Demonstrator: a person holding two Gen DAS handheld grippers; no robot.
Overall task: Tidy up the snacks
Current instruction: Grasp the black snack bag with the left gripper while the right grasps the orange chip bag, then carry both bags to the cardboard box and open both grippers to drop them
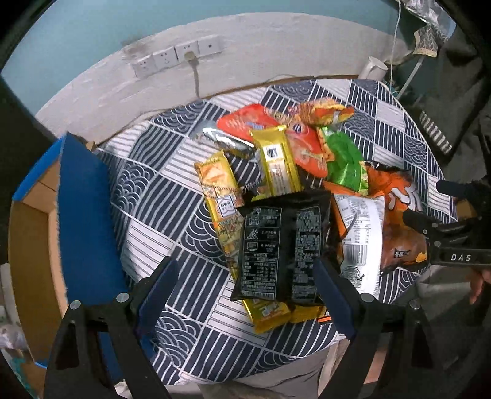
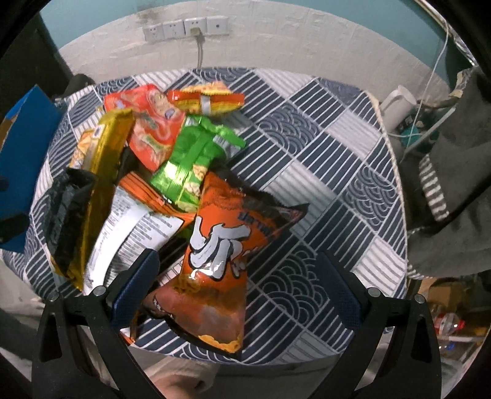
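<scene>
a navy-and-white patterned tablecloth (image 1: 184, 190) covers the table below a wall with sockets. at far left we see the open blue cardboard box (image 1: 83, 196), then the heap of snack packets. our left gripper (image 1: 245, 279) is spread wide around the black packet (image 1: 276, 248); our right gripper (image 2: 242, 276) is wide over the orange chip bag (image 2: 221, 254). we should close on one packet only, near its middle, and lift straight up.

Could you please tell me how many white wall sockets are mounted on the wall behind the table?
4, in one row on the white wall above the table's far edge: leftmost socket, second socket, third socket with a plug in it, rightmost socket. None looks hidden.
</scene>
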